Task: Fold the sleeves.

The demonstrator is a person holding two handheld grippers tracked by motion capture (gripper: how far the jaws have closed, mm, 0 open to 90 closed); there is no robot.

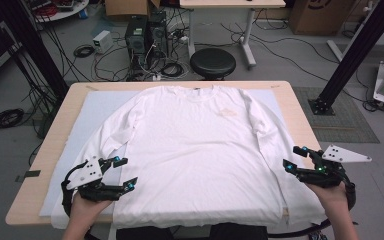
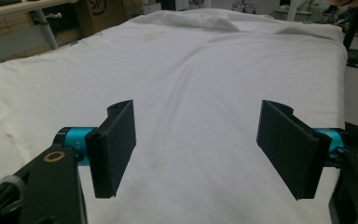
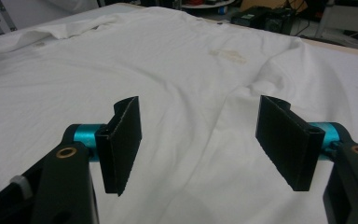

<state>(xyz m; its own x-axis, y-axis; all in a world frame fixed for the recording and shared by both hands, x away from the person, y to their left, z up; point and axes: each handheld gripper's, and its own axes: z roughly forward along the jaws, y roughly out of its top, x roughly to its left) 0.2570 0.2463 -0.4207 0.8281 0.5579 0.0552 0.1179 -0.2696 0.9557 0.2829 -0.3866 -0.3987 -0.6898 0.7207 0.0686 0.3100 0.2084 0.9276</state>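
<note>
A white long-sleeved shirt (image 1: 192, 150) lies flat and face up across the middle of the high view, collar toward the top of the frame, hem at the bottom edge, both sleeves running down along its sides. It rests on a pale sheet (image 1: 87, 112) that covers most of the wooden table (image 1: 50, 145) — likely there to give the cloth a clean, even bed for folding.

The left gripper (image 1: 122, 174) sits at the lower left of the high view, beside the shirt's left sleeve and lower side edge; its jaws stand wide apart with nothing between them, only shirt fabric (image 2: 191, 93) beyond. The right gripper (image 1: 294, 157) sits at the lower right, near the other sleeve (image 1: 275, 145), jaws likewise spread and empty, the faint chest print (image 3: 227, 55) ahead of it.

Both hands flank the garment evenly — a ready stance, I judge, for taking hold of the two sides at once.
</note>
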